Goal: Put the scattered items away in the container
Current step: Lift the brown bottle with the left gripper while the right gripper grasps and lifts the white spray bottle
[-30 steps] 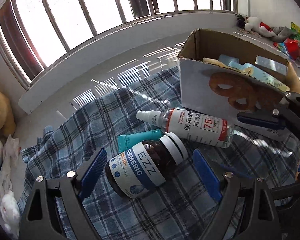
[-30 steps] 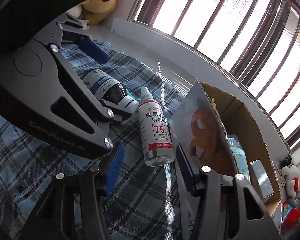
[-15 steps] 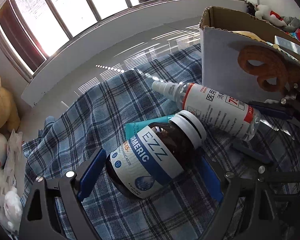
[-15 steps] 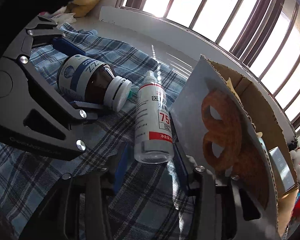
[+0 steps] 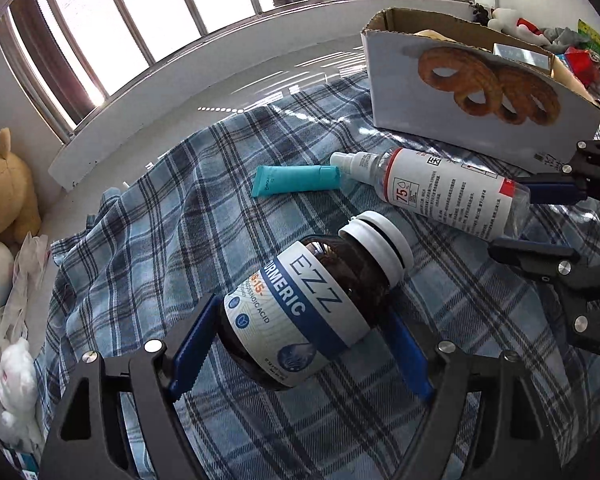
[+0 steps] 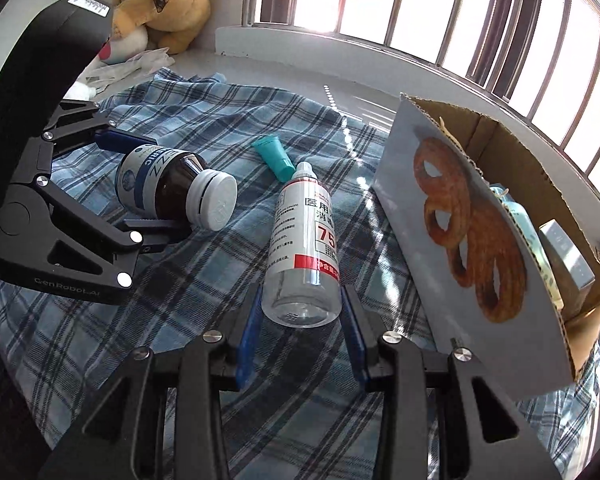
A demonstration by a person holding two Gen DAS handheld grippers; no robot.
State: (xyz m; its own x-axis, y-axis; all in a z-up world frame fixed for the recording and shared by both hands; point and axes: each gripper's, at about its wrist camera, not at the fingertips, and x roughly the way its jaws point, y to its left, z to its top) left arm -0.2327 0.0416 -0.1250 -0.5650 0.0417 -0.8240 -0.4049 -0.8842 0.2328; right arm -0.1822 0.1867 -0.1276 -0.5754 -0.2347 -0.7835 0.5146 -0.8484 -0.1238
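While both tongs sit low over the plaid cloth [image 5: 148,248], each has a bottle between its blue pads. Left tongs [image 5: 300,344]: clenched on the brown supplement bottle [image 5: 312,308], pads pressed against the labelled body near its base, white cap pointing away toward the box; whether the bottle is lifted clear of the cloth or resting on it cannot be told. Right tongs [image 6: 300,320]: pads set either side of the base of the clear spray bottle [image 6: 304,248], apparently touching its walls, though a firm clench cannot be confirmed; the bottle lies on its side, nozzle pointing away. Teal tube [image 5: 296,178]: lying loose on the cloth beyond both bottles, its cap just beside the spray nozzle, ungrasped. Cardboard box [image 6: 452,216]: the container, standing at the right of the cloth, open-topped, printed with pretzels on its near wall, already holding a pale blue pack and a small grey carton. Surroundings: plush toys [image 6: 168,4] by the barred window. Step in hand, as judged: the pick-up of two bottles at once, grips being settled. Next move calls for raising each bottle high enough to pass over the tall near wall of the box, carrying it right, and letting go inside; the tube would remain for a later pass. Both bottles are round and smooth, so firm grips matter.
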